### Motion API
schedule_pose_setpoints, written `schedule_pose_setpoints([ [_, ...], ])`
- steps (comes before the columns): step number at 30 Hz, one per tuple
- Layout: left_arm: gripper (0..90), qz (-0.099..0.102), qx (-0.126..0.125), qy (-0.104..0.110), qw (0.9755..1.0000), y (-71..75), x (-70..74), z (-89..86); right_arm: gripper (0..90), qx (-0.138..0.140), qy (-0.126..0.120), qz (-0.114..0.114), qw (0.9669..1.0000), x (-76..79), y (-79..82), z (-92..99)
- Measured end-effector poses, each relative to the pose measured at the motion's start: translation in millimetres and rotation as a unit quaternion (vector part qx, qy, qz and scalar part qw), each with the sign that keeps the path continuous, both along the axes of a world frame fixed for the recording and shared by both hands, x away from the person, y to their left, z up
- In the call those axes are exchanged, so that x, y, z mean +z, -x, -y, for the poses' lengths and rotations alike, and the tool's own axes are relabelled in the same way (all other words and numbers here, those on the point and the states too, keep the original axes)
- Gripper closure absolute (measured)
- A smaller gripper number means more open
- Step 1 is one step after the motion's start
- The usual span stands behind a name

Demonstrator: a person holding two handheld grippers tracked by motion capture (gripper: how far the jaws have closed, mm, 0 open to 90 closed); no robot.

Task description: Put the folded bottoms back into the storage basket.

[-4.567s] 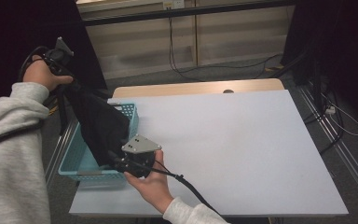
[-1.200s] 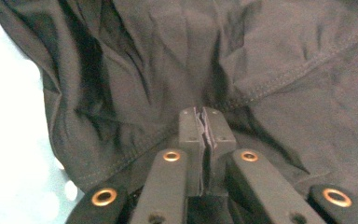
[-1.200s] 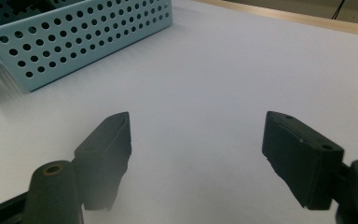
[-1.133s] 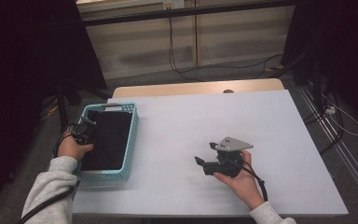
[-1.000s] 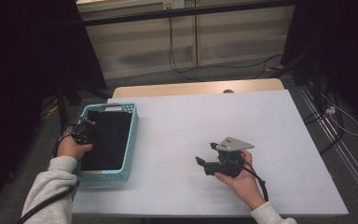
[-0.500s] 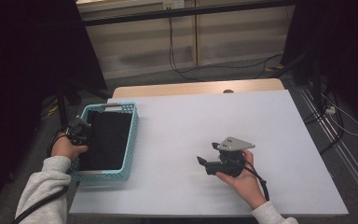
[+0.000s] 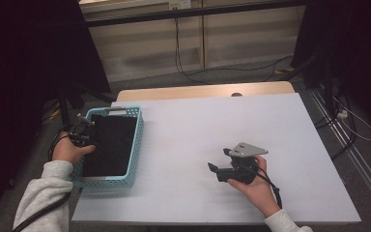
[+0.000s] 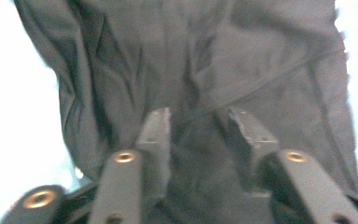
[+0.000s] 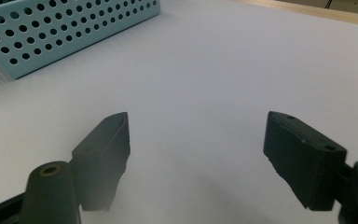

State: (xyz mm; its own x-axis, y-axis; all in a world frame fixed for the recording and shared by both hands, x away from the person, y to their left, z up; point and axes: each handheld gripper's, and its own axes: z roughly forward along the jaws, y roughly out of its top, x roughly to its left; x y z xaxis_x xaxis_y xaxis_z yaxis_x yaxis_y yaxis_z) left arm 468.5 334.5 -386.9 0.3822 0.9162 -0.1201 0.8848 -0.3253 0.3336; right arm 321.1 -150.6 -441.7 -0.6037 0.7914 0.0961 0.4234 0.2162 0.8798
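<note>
1. Overhead, the high view lays out the whole scene: a white table, a light blue perforated basket at its left edge, and a dark cloth lying inside the basket.
2. From that same view, the left gripper sits at the basket's left rim, held in the person's left hand, with its jaws reaching over the cloth. How the jaws stand cannot be made out from up there, since gripper and cloth are both dark.
3. Closer in, the left gripper view settles it: the left gripper has its two jaws parted with a gap between them, and the creased grey-black cloth lies just past and under the tips. The jaws have just been opening, and the pads do not press on the fabric; folds and a seam line show in this view that the high view loses.
4. Meanwhile, the high view places the right gripper well apart from the basket, low over the bare table towards the near edge, in the person's right hand, with its grey three-cornered plate on top.
5. Finally, the right gripper view shows the right gripper with jaws spread wide and nothing between them but the white table; the basket's perforated side wall stands at the upper left.
</note>
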Motion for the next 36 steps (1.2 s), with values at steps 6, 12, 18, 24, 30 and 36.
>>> schedule_pose_setpoints([
  [6, 43.1, 0.020, -0.005, 0.026, 0.9994, 0.3, 12.1, 14.9, 21.9, -0.005, -0.002, -0.001, 1.0000, 1.0, 3.2, 6.3],
  [12, 36.3, 0.029, -0.033, 0.042, 0.9981, 1.8, 21.9, 36.7, 21.8, -0.011, -0.004, -0.004, 0.9999, 1.3, 5.8, 14.0],
  [18, 31.9, 0.038, -0.056, 0.062, 0.9958, 4.1, 25.2, 57.6, 21.6, -0.011, -0.001, -0.007, 0.9999, 0.2, 7.0, 18.4],
  [24, 29.8, 0.044, -0.075, 0.076, 0.9933, 6.0, 28.7, 75.6, 21.4, -0.010, -0.001, -0.011, 0.9999, -1.5, 8.8, 23.2],
  [30, 28.1, 0.051, -0.092, 0.084, 0.9909, 8.3, 31.7, 91.9, 21.3, -0.007, 0.001, -0.014, 0.9999, -1.9, 10.6, 25.4],
  [36, 27.1, 0.054, -0.107, 0.088, 0.9889, 11.4, 34.5, 104.5, 20.9, -0.011, 0.000, -0.015, 0.9998, -1.6, 13.0, 30.1],
])
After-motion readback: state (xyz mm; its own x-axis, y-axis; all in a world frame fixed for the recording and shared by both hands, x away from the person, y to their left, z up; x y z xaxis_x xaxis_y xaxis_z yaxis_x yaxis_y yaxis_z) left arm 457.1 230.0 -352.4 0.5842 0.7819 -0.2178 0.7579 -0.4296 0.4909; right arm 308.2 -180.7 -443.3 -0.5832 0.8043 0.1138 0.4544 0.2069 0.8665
